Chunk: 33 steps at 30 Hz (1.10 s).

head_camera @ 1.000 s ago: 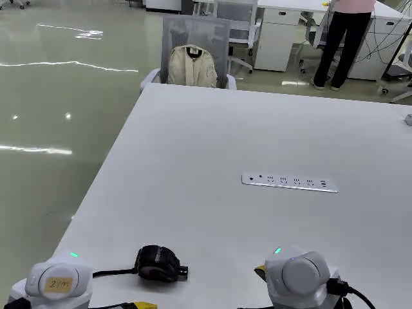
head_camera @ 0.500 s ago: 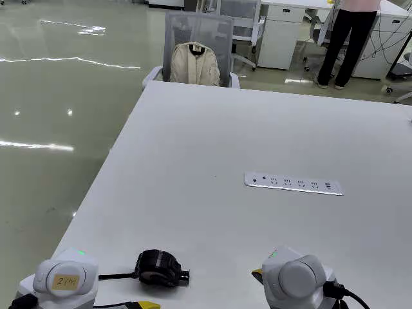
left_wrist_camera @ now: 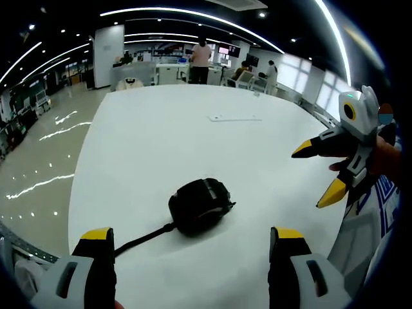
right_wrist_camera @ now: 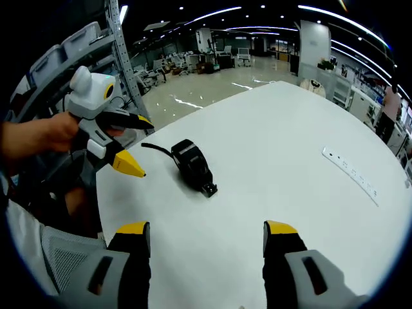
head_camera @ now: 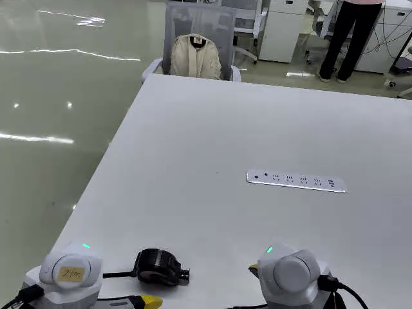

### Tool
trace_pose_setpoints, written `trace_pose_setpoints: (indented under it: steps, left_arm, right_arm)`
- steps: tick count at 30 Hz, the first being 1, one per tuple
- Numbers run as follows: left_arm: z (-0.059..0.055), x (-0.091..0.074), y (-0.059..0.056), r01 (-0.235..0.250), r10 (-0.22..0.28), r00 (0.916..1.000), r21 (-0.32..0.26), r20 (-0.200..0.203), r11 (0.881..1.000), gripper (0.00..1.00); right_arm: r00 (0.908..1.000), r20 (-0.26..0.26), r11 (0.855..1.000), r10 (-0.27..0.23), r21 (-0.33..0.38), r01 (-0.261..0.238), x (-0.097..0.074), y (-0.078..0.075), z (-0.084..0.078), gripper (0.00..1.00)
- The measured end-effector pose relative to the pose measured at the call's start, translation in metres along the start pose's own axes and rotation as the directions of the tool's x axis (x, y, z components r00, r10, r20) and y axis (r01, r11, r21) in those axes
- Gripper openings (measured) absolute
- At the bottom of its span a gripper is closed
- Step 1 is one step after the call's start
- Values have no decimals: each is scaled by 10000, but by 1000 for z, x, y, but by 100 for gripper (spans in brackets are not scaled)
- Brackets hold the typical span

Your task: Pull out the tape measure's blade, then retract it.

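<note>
Black tape measure lies on the white counter near the front edge, between the two grippers and closer to the left one. Its blade tab sits at the case mouth, on the side away from the left claw. A black strap trails from the case toward the left claw.

Left claw is released, yellow-tipped jaws spread wide, tape measure just ahead of them and apart. Right claw is also released, jaws spread, tape measure ahead and to its left, not touching. A hand holds the left gripper's handle.

Further up the counter is a white power strip, well apart from the tape. At the far end is a grey chair with a cream jacket on it. A person stands beyond on the glossy floor.
</note>
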<state>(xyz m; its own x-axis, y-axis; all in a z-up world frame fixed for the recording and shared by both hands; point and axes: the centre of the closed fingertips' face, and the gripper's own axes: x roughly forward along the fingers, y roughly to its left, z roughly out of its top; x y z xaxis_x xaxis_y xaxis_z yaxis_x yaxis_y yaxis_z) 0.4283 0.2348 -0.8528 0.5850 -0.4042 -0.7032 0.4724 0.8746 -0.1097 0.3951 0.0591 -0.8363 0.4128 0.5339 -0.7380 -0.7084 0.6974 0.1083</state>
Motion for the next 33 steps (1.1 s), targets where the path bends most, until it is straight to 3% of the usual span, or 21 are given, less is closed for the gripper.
trace_pose_setpoints:
  steps: [21, 33]
  left_arm:
    - [-4, 17, 10, 352, -310, 9987, 1066, -403, 9937, 95]
    - [-3, 25, 13, 784, -686, 9961, 1980, -559, 9771, 91]
  right_arm:
    - [9985, -373, 9904, 394, -1314, -440, 28, -3, 6, 70]
    - [9955, -381, 9640, 867, -2489, -934, 45, 0, 8, 66]
